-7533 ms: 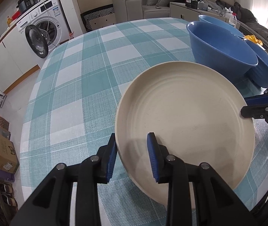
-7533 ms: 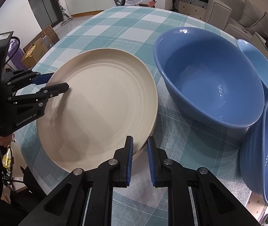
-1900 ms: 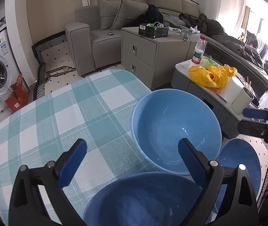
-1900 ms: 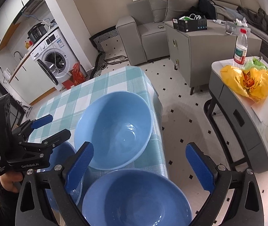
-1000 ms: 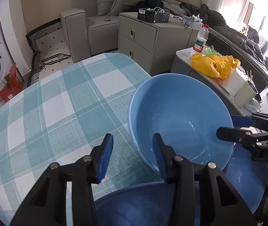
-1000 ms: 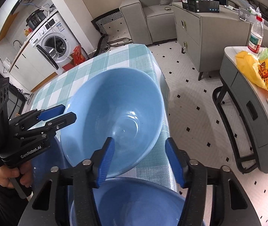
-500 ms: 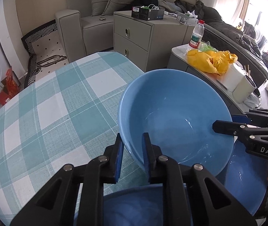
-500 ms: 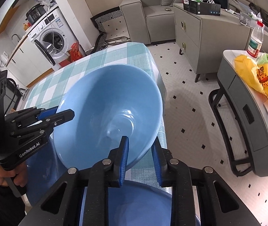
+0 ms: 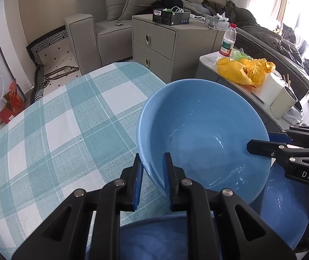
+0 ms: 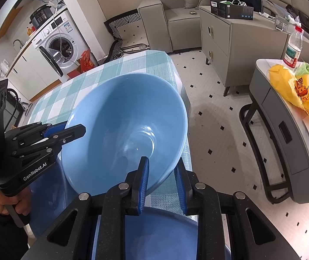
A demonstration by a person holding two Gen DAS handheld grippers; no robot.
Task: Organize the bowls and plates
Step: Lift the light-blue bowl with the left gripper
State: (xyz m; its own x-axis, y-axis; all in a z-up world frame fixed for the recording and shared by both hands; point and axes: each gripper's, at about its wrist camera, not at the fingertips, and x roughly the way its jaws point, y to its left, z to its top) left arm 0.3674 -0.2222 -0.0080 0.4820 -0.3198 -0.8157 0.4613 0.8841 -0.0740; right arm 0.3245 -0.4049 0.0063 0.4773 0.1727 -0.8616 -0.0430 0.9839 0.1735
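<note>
Two-gripper pinch on far blue bowl point(image 9: 202, 134), above checked table point(image 9: 67, 119).
Left gripper point(image 9: 152, 179) clamps rim at 7 o'clock, right gripper point(image 10: 161, 179) at 5 (opposed grips likely steady the lift); two more bowls nearby.

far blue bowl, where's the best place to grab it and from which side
By the rim, on two opposite sides. The far bowl is wide, deep and thin-walled, so one finger goes inside and one outside the wall. The left hand-held gripper already pinches its near-left rim and the right hand-held gripper the opposite rim; both just closed on it.
</note>
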